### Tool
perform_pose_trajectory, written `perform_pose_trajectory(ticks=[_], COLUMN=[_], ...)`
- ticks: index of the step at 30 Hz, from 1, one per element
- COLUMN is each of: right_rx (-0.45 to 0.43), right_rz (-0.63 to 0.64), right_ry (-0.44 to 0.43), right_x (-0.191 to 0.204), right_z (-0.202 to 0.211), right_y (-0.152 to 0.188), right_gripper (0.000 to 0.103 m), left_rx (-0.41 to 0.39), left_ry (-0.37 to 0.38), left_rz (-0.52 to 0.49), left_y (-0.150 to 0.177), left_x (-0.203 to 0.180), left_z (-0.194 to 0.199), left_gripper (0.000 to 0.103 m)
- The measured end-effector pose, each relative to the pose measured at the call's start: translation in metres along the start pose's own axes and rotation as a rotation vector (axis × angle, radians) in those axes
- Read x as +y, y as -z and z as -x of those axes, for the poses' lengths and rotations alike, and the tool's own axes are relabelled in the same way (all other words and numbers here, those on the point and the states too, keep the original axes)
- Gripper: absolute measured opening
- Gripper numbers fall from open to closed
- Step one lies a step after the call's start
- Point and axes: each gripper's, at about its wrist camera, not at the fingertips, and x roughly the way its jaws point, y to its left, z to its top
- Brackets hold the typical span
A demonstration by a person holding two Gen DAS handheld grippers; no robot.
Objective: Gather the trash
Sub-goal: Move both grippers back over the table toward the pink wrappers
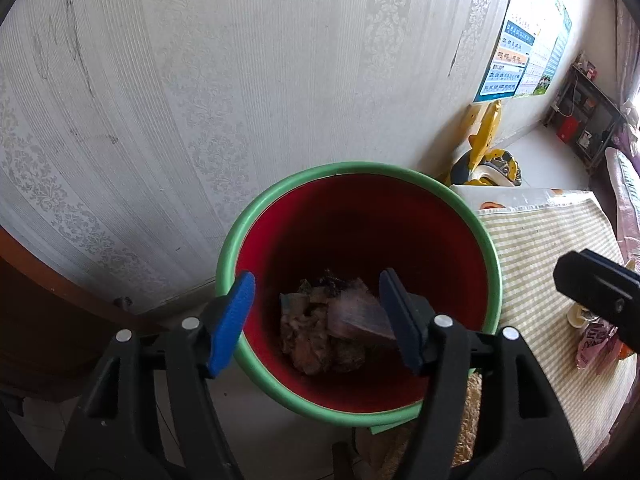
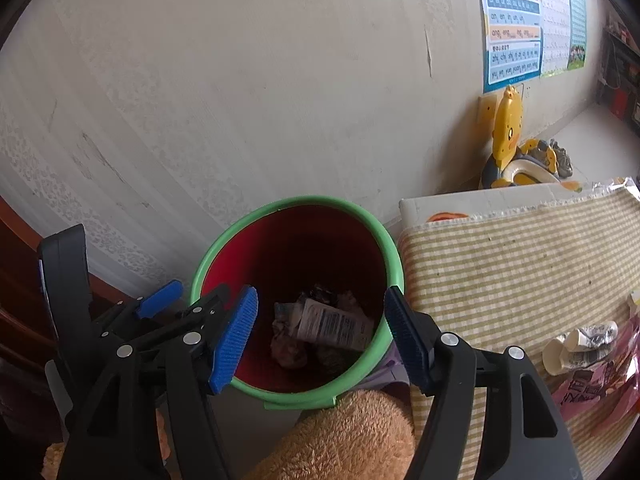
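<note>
- Step in hand, as judged: dropping collected trash into the bin [image 1: 360, 184]. Done well, each pair of fingers stays inside the line of the green rim, spread wide enough that nothing clings to the blue pads, then lifts straight off before turning back to the desk [image 2: 520, 264].
- Left gripper [image 1: 318, 320]: fingers spread about halfway, nothing between the pads; it hangs over the bin mouth, tilted down.
- Right gripper [image 2: 322, 334]: fingers likewise parted, nothing held; it is poised over the same bin, just beside the left one.
- Trash in bin [image 1: 320, 328]: crumpled wrappers and a printed packet [image 2: 332, 326] lie at the red bottom, well below the pads and centred between them, touching neither.
- Trash remaining: crushed paper cups [image 2: 580, 344] and a pink wrapper [image 2: 596, 392] on the striped cloth of the desk, to the right, well apart from both pairs of fingers.
- Risk, as judged: light wrappers may catch on the rim.
</note>
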Motion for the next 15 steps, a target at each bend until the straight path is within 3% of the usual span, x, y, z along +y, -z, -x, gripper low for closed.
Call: perform_pose_trajectory(ticks=[11, 15], right_rx=[-0.003, -0.006], right_rz=[-0.066, -0.091], right_ry=[0.025, 0.095], right_x=[-0.034, -0.061], right_z=[0.039, 0.061], right_y=[0.038, 0.070], right_gripper=[0.064, 0.065], left_rx=[-0.021, -0.019], left_ry=[0.034, 0.070], left_rz=[-0.043, -0.115], left_y=[0.004, 0.012], left_x=[-0.029, -0.061], left_z=[0.021, 0.027], left_gripper=[0.069, 0.069])
